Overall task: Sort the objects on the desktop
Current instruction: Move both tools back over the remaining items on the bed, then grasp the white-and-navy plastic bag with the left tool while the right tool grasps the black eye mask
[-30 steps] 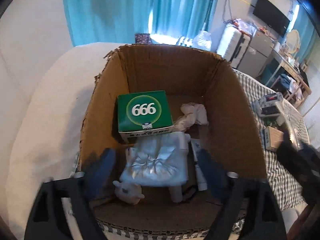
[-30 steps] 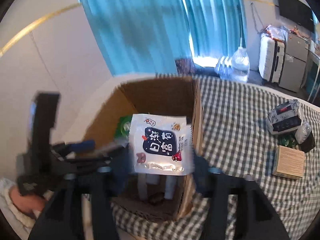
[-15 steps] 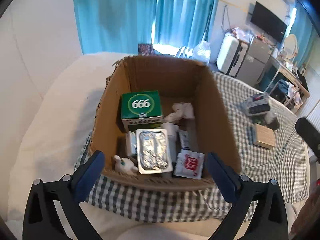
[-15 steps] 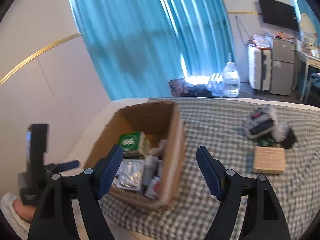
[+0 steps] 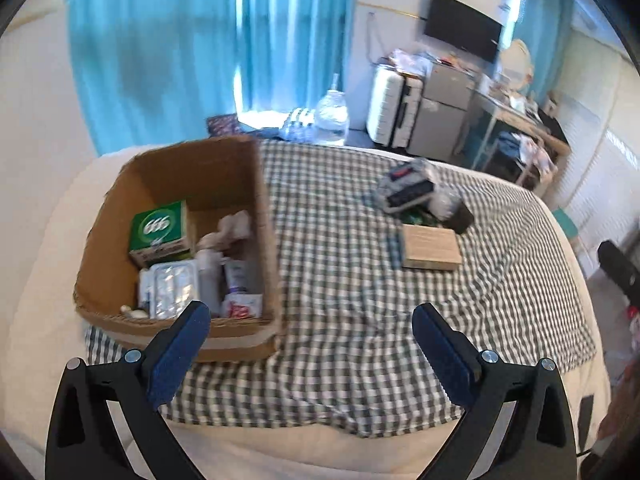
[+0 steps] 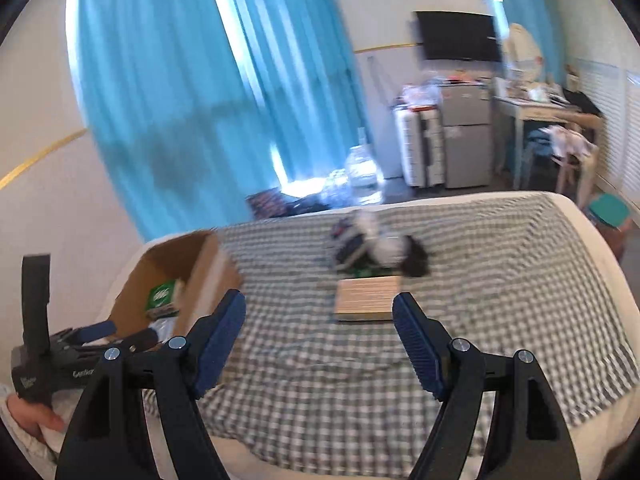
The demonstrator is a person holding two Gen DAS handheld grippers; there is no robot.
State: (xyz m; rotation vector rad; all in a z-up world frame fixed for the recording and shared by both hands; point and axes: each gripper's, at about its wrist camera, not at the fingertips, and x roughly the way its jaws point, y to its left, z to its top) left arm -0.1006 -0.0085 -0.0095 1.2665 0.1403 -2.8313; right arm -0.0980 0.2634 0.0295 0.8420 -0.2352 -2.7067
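A cardboard box (image 5: pixel 200 176) sits at the left end of the checked cloth. It holds a green "666" carton (image 5: pixel 160 226), a silver blister pack (image 5: pixel 174 286), a white bottle (image 5: pixel 208 276) and a red-and-white sachet (image 5: pixel 242 306). A flat tan box (image 5: pixel 430 246) (image 6: pixel 368 298) lies further right, with a blurred heap of dark and white items (image 5: pixel 412 192) (image 6: pixel 376 246) behind it. My left gripper (image 5: pixel 310 312) hangs wide open and empty off the box's front right corner. My right gripper (image 6: pixel 319 298) is open and empty, facing the tan box.
The checked cloth (image 5: pixel 360 300) covers a white bed whose edge runs along the front. The left gripper (image 6: pixel 120 332) and a hand (image 6: pixel 36 420) holding it show at the lower left of the right wrist view. Blue curtains, a water jug, a suitcase and a desk stand beyond.
The white pouch has left the right gripper's jaws, and the silver pack now lies in the box. Both grippers have drawn back from the box and swung right over the cloth.
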